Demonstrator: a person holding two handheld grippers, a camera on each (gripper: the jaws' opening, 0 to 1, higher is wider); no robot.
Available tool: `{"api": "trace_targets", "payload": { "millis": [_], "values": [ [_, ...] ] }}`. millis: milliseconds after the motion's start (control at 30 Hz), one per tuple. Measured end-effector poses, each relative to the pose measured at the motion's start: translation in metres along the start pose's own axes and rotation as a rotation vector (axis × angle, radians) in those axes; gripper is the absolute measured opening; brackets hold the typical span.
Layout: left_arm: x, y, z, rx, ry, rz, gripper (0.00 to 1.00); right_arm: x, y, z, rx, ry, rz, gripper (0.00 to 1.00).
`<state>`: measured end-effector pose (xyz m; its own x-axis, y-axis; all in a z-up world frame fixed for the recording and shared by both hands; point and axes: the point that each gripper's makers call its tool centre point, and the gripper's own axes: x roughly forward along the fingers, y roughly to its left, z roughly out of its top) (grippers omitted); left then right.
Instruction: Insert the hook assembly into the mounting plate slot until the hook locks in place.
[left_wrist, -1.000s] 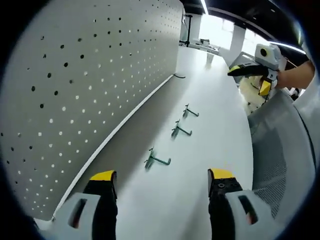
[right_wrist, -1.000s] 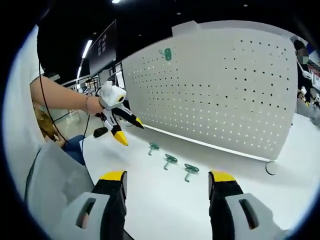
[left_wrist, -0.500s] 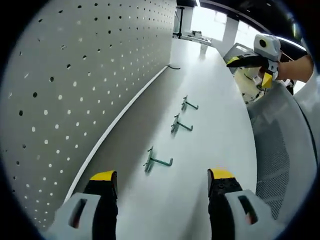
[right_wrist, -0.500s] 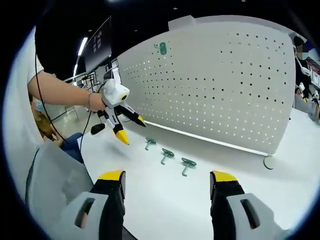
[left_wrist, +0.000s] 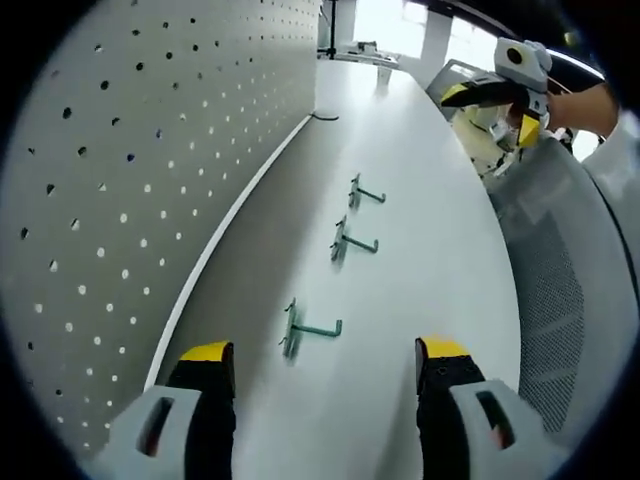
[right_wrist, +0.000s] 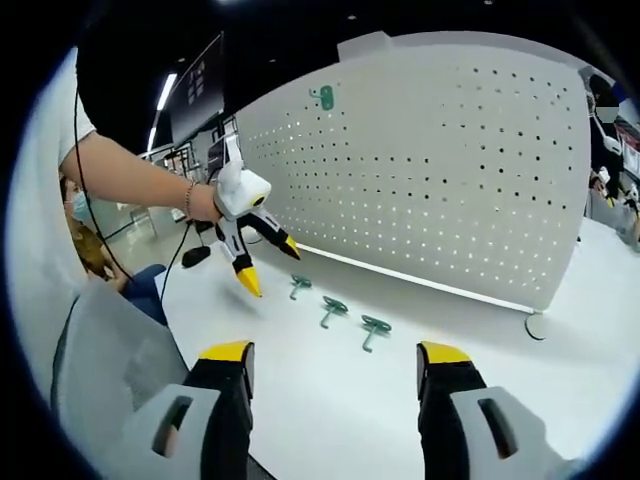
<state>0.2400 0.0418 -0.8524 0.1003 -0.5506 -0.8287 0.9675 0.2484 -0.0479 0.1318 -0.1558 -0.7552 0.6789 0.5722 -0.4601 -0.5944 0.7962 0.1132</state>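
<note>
3 green hooks lie in a row on the white counter (left_wrist: 440, 250), beside the foot of the upright white pegboard (left_wrist: 130, 150). Each is a thin green wire peg with a small back plate and an upturned tip. The nearest hook (left_wrist: 305, 328) lies just ahead of the left gripper (left_wrist: 325, 362), whose yellow-tipped fingers stand wide apart holding nothing. The middle hook (left_wrist: 347, 241) and far hook (left_wrist: 362, 191) lie beyond. The right gripper (right_wrist: 335, 362) is likewise spread and empty, well back from the hooks. A 4th green hook (right_wrist: 324, 97) hangs high on the pegboard.
</note>
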Motion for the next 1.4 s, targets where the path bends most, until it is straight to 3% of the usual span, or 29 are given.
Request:
{"api": "trace_targets", "payload": {
  "millis": [400,967,1233,1400],
  "values": [
    [0.016,-0.007,-0.01,0.078,0.077,-0.047,0.75,-0.001,0.001,-0.002,-0.01,0.006,-0.001,0.67],
    [0.026,-0.007,-0.016,0.106,0.123,-0.078,0.74,-0.005,-0.001,-0.008,0.004,0.022,-0.011,0.67],
    [0.028,-0.004,-0.012,0.121,0.117,-0.073,0.73,-0.007,-0.005,-0.009,0.017,0.017,-0.021,0.67],
    [0.028,0.002,-0.013,0.148,0.123,-0.054,0.67,-0.008,-0.006,-0.009,0.021,0.016,-0.027,0.66]
  ]
}}
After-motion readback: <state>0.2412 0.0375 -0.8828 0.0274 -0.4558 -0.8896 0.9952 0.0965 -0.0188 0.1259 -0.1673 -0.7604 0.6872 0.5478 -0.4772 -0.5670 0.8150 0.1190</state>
